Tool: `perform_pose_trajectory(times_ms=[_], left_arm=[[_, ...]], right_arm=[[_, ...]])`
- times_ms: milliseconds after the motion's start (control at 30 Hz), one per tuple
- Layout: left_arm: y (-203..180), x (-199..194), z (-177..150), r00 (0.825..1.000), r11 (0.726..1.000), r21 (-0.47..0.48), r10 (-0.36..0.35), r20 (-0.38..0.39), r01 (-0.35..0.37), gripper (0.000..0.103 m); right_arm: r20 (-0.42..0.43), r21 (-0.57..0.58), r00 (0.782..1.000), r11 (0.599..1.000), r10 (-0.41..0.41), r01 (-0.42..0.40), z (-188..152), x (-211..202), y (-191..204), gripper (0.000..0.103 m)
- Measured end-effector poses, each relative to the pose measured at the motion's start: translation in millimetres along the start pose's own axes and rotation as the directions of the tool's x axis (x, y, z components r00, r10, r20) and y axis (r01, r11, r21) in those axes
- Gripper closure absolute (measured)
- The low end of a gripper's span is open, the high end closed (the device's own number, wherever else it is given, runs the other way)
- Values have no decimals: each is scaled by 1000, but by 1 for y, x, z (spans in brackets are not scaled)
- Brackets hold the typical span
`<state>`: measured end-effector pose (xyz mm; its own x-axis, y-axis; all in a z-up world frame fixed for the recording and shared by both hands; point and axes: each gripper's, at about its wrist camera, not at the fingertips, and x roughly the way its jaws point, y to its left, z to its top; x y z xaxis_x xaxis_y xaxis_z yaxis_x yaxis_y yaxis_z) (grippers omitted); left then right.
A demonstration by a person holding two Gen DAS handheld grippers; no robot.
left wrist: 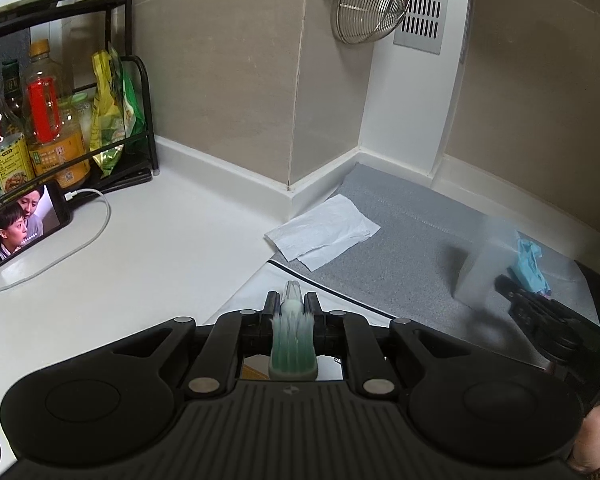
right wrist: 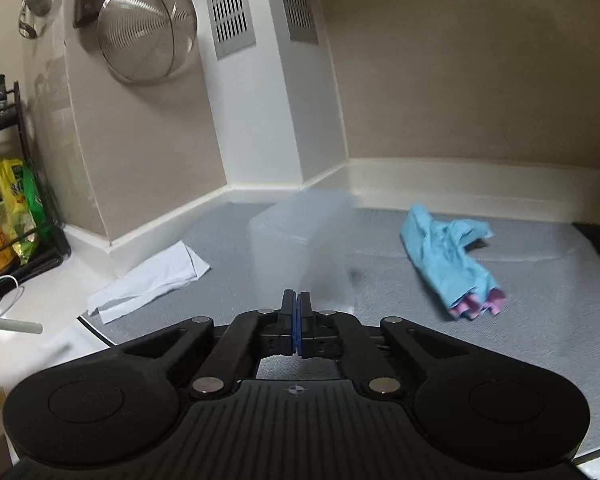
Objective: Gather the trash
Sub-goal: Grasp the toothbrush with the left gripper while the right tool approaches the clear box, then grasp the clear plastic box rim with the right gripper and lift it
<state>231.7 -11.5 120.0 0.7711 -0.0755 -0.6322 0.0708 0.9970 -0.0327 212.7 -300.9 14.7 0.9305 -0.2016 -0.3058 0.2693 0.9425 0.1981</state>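
My left gripper is shut on a toothbrush with green and white bristles, held above the counter edge. My right gripper is shut on a translucent plastic bag, which looks blurred; the bag also shows in the left wrist view. A white tissue lies on the grey mat near the wall corner; it also shows in the right wrist view. A crumpled blue and pink wrapper lies on the mat to the right, also in the left wrist view.
A black rack with bottles and a yellow-green packet stands at the left. A phone with a white cable leans by it. A metal strainer hangs on the wall. A white stick shows at the left.
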Motion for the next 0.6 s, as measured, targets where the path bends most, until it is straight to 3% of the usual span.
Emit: perform_pose_trajectory(times_ms=[333, 467, 533, 600], left_arm=[[2, -14, -4, 1000, 1000, -15, -22, 12, 22, 91], [6, -20, -4, 1000, 1000, -20, -11, 19, 12, 91], [9, -20, -5, 1000, 1000, -25, -6, 17, 7, 91], [12, -20, -5, 1000, 1000, -25, -2, 17, 2, 91]], right_arm=[[135, -105, 990, 994, 27, -12, 2, -54, 8, 103], [111, -98, 994, 995, 20, -9, 3, -53, 6, 100], [78, -56, 996, 998, 38, -34, 4, -49, 3, 86], [39, -28, 997, 998, 64, -63, 7, -41, 3, 26]])
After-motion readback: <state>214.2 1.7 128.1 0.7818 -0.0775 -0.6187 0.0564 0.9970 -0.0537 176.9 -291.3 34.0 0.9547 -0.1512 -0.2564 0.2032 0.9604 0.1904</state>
